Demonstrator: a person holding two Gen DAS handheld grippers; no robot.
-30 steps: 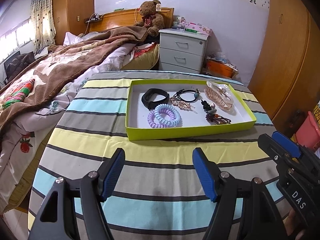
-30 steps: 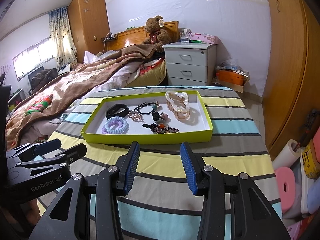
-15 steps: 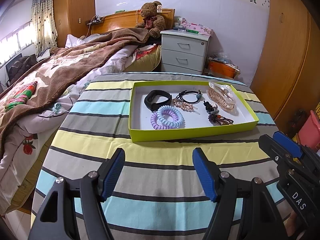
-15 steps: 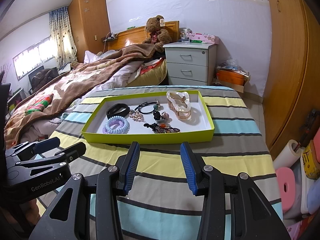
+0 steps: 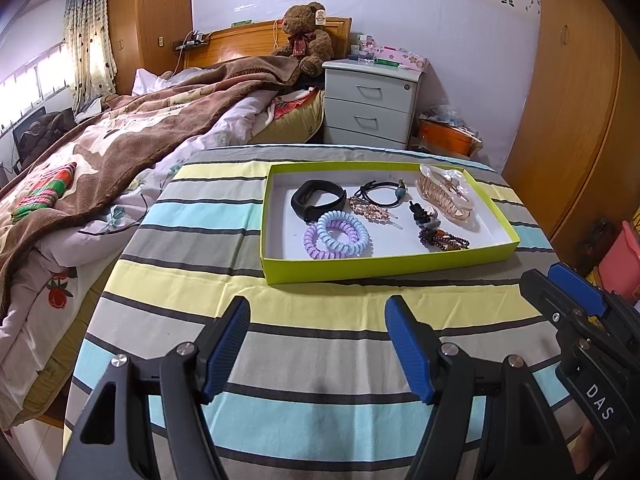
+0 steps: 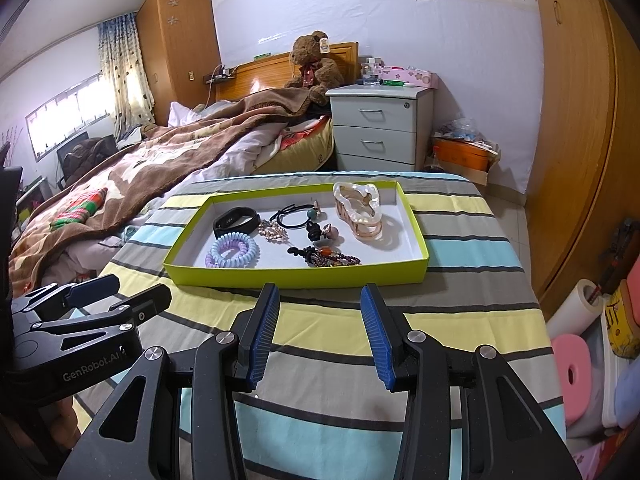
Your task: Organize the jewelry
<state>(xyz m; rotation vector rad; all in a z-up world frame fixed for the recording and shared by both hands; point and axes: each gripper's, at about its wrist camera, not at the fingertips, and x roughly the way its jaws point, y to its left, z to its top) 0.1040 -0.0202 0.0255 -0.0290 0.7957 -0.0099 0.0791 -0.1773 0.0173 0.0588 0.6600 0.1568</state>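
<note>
Hovering: both my grippers hang above the striped tablecloth (image 5: pixel 304 312), short of the tray, touching nothing.
Left gripper (image 5: pixel 317 316): my blue fingers (image 5: pixel 228 340) stand wide apart, with only cloth showing in the gap.
Right gripper (image 6: pixel 319 304): my fingers (image 6: pixel 262 328) are parted too, more narrowly, and nothing sits between them.
Tray (image 6: pixel 296 278): a lime-green shallow box with a white floor, lying flat on the cloth just ahead of both grippers; all the jewelry is inside it.
Black band (image 5: pixel 318 199): toward the tray's far left, tilted on its edge.
Spiral hair ties (image 5: pixel 338 236): a purple one and a pale blue one overlapping, just in front of the band.
Black elastic tie (image 5: pixel 382 194): at the far middle, with a teal bead on it.
Gold hair clip (image 5: pixel 366 209): small, between the band and the elastic.
Large claw clip (image 6: pixel 358 210): pearly and rose-gold, at the far right of the tray.
Beaded bracelet (image 6: pixel 332 258): dark beads, near the front right.
Small dark ornaments (image 5: pixel 424 216): behind the bracelet; I cannot tell what they are.
</note>
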